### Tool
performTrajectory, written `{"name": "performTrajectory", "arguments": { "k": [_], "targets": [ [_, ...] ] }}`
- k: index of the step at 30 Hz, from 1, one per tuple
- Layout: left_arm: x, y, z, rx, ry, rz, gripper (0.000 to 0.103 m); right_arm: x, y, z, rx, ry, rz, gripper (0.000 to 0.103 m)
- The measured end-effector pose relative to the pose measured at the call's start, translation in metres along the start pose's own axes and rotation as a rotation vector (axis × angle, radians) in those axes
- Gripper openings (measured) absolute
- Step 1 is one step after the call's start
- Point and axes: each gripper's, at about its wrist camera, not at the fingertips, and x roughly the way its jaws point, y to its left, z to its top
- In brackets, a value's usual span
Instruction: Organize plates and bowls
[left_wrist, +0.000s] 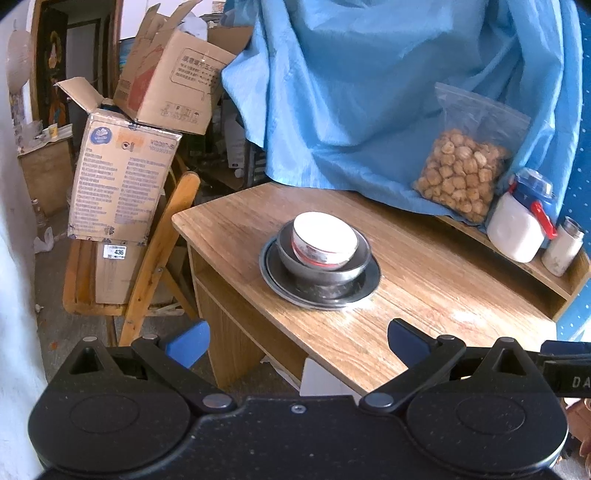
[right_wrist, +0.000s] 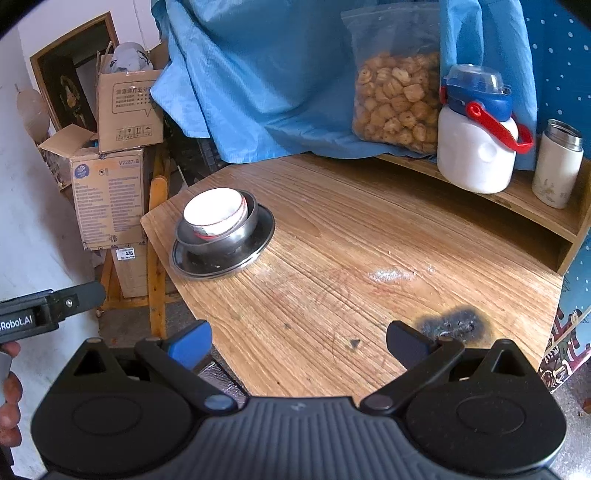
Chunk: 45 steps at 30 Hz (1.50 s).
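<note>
A white bowl with a red band (left_wrist: 325, 238) sits tilted inside a dark metal bowl (left_wrist: 321, 271), which stands on a dark metal plate (left_wrist: 364, 288) on the wooden table (left_wrist: 424, 295). The same stack shows in the right wrist view: white bowl (right_wrist: 215, 212), metal bowl (right_wrist: 221, 242), plate (right_wrist: 258, 240). My left gripper (left_wrist: 297, 341) is open and empty, held back from the table's near edge. My right gripper (right_wrist: 297, 345) is open and empty above the table's (right_wrist: 351, 258) near part, right of the stack.
A bag of snacks (left_wrist: 461, 173), a white jug with a blue lid (left_wrist: 521, 218) and a small flask (left_wrist: 563, 247) stand on a raised shelf at the back right. Blue cloth (left_wrist: 351, 92) hangs behind. Cardboard boxes (left_wrist: 118, 177) and a wooden chair (left_wrist: 162, 243) stand left of the table.
</note>
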Motion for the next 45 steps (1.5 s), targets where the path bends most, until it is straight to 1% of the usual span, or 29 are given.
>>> {"name": "performTrajectory", "arguments": {
  "k": [6, 9, 15, 19, 28, 32, 36, 45],
  "targets": [
    [-0.010, -0.004, -0.011, 0.028, -0.019, -0.026, 0.102, -0.005, -0.001, -0.008, 0.014, 0.001, -0.001, 0.103],
    [-0.012, -0.002, -0.013, 0.018, -0.026, -0.023, 0.102, -0.006, -0.002, -0.011, 0.022, 0.004, 0.000, 0.103],
    [-0.011, 0.002, -0.012, 0.005, -0.018, -0.011, 0.102, -0.007, -0.002, -0.012, 0.031, -0.001, -0.007, 0.103],
    [-0.011, 0.003, -0.013, 0.012, -0.016, -0.029, 0.102, -0.006, -0.001, -0.012, 0.031, 0.003, -0.008, 0.103],
    [-0.010, 0.006, -0.014, 0.010, -0.011, -0.033, 0.102, -0.003, 0.005, -0.011, 0.016, 0.010, -0.005, 0.103],
    [-0.010, 0.008, -0.013, 0.011, -0.010, -0.056, 0.102, -0.002, 0.006, -0.011, 0.015, 0.011, -0.003, 0.103],
    [-0.011, 0.008, -0.013, 0.016, -0.014, -0.043, 0.102, 0.000, 0.009, -0.011, 0.009, 0.019, 0.004, 0.103],
    [-0.011, 0.010, -0.011, 0.002, -0.026, -0.046, 0.102, 0.002, 0.009, -0.008, -0.001, 0.015, 0.016, 0.103]
  ]
}}
